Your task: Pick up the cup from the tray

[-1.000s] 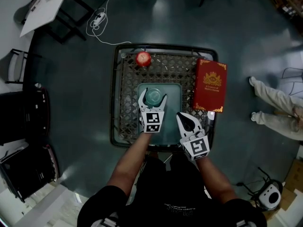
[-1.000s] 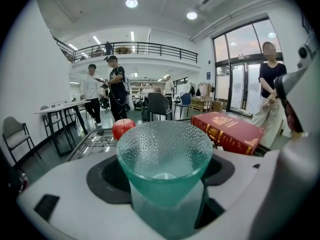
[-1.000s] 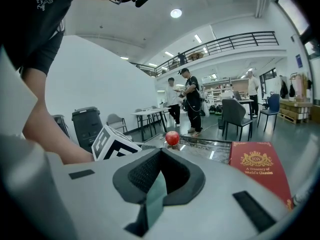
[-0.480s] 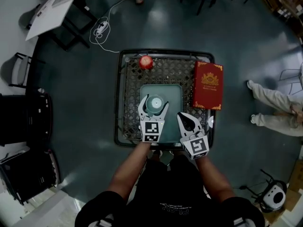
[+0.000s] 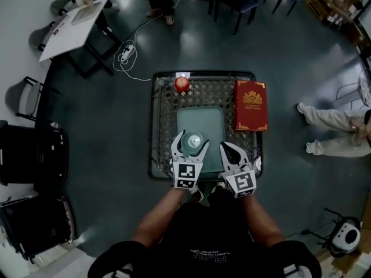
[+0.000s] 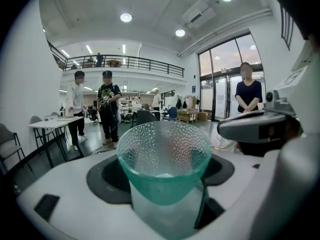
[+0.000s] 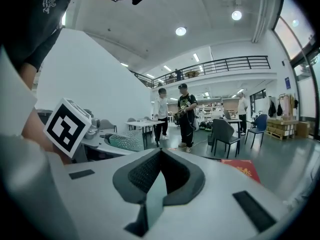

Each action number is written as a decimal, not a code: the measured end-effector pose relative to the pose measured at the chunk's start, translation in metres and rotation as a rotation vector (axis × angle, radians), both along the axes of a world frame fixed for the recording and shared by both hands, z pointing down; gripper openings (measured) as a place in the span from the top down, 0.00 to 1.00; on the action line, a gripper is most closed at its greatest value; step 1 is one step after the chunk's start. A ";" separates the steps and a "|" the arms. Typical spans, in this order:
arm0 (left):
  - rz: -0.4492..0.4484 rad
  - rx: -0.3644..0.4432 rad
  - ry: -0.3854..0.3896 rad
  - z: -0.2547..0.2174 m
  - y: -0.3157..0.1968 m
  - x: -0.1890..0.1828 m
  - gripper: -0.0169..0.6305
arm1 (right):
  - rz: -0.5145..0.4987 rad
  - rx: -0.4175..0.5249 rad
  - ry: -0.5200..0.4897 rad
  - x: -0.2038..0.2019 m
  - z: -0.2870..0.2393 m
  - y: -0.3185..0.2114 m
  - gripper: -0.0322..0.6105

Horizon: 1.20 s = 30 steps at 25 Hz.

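A clear teal dimpled cup (image 6: 164, 159) sits upright between the jaws of my left gripper (image 5: 189, 145), which is shut on it. In the head view the cup (image 5: 192, 141) hangs over the near end of the pale teal tray (image 5: 200, 117), which lies on the wire-mesh table (image 5: 164, 112). The left gripper view shows only the room behind the cup, not the tray. My right gripper (image 5: 235, 153) is beside it on the right, over the table's near edge, shut and holding nothing. The cup (image 7: 125, 140) also shows at the left of the right gripper view.
A red round object (image 5: 182, 84) sits at the table's far edge and a red book (image 5: 251, 105) lies along its right side. People stand beyond the table, and a person's legs (image 5: 327, 120) are at the right. A white table (image 5: 75, 22) and black chairs (image 5: 32, 149) stand left.
The left gripper has drawn the cup from the tray's middle up and toward the near edge. The head view has risen, so the table looks smaller. The right gripper stays shut.
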<state>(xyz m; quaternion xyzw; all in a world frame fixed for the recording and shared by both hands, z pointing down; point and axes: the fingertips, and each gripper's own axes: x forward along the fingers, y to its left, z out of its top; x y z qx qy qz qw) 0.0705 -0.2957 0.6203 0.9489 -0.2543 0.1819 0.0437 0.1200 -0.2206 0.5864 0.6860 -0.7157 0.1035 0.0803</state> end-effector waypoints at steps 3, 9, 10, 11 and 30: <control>0.017 0.020 0.012 -0.014 0.011 -0.009 0.37 | 0.014 0.023 0.012 -0.007 -0.019 0.004 0.94; 0.044 0.041 0.004 -0.031 0.039 -0.024 0.37 | -0.001 0.047 0.032 -0.016 -0.023 0.029 0.94; 0.044 0.044 0.001 -0.032 0.043 -0.024 0.37 | -0.004 0.056 0.034 -0.015 -0.026 0.032 0.94; 0.043 0.044 -0.001 -0.033 0.048 -0.025 0.37 | -0.008 0.065 0.033 -0.014 -0.029 0.036 0.94; -0.090 0.029 0.027 -0.062 0.193 -0.031 0.37 | -0.113 0.201 0.051 -0.001 -0.078 0.177 0.94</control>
